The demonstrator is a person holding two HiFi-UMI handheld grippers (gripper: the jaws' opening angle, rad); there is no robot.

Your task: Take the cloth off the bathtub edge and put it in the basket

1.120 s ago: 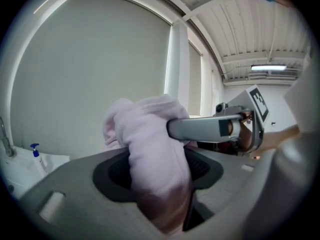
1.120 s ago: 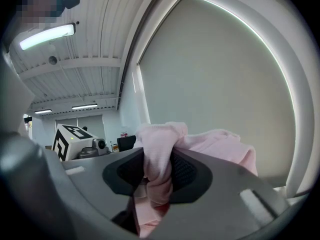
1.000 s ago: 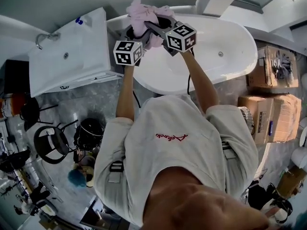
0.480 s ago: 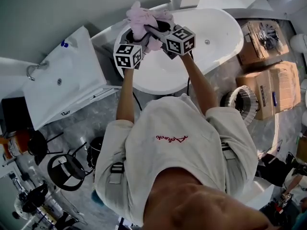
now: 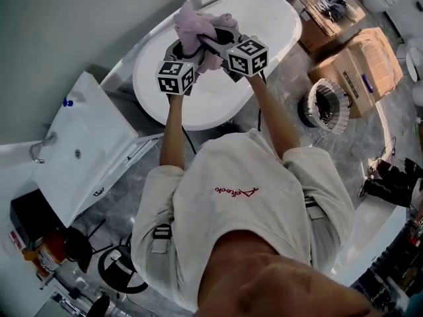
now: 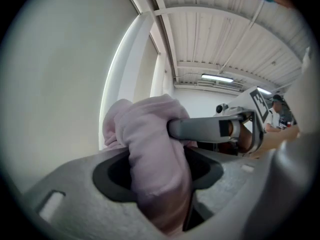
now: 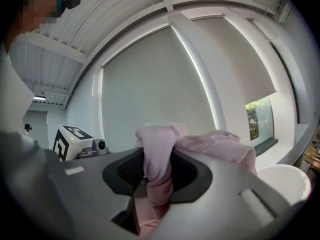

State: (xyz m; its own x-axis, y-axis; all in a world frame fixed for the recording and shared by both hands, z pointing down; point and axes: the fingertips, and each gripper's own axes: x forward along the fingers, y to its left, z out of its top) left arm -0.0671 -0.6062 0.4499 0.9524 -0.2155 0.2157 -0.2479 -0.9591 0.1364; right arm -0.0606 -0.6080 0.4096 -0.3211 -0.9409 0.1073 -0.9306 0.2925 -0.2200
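Two grippers share one pink cloth (image 5: 197, 26), bunched and held up in the air over the bathtub (image 5: 277, 25). Head view: jaw tips buried in folds, unreadable. Left gripper (image 6: 157, 171) view: jaws partly closed, pinching a thick wad. Right gripper (image 7: 156, 176) view: narrower gap, pinching a thinner fold. Basket (image 5: 326, 105) on floor beside tub, head view only

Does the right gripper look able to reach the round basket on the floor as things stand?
Probably yes: the basket stands open on bare floor at the person's right, nothing seen over it. The right gripper shares the cloth with the left gripper.
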